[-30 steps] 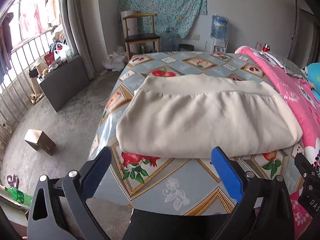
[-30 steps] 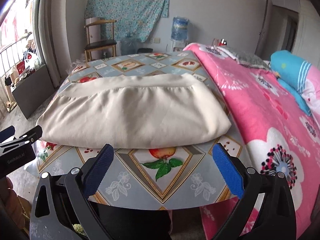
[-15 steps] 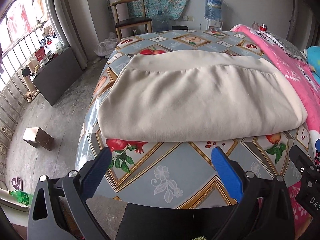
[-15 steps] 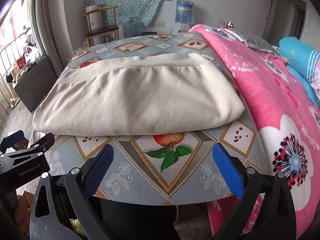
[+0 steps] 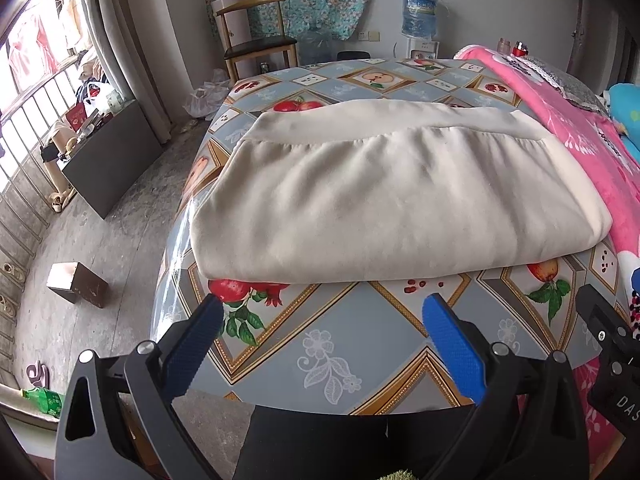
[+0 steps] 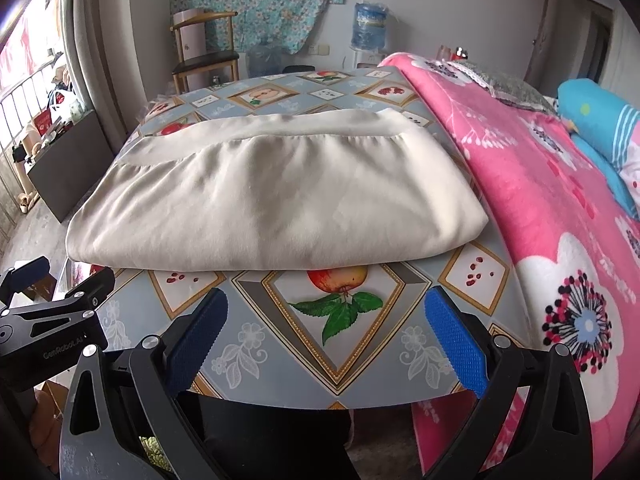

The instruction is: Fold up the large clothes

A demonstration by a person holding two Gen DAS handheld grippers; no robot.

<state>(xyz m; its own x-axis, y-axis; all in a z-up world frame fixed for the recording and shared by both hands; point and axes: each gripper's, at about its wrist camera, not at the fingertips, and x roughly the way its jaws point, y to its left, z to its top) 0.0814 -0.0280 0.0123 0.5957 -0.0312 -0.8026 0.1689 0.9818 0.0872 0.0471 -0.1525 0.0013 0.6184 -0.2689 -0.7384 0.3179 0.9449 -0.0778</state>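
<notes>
Both claws, left point(image 5: 320, 312) and right point(image 6: 326, 306), hang released; the garment point(image 5: 396, 204) at frame centre could slide on the glossy tablecloth point(image 5: 340, 336).

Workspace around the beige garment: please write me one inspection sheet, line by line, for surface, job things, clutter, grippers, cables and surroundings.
Surface: table covered by a fruit-pattern cloth.
Job's things: beige garment lies folded flat on the table, gathered band at the far side.
Clutter: nothing seen on the table besides the garment.
Grippers: left gripper and right gripper both open, holding nothing, short of the garment's near edge.
Cables: nothing seen.
Surroundings: pink blanket on the right, wooden chair and water bottle by the far wall, small box on the floor.
</notes>
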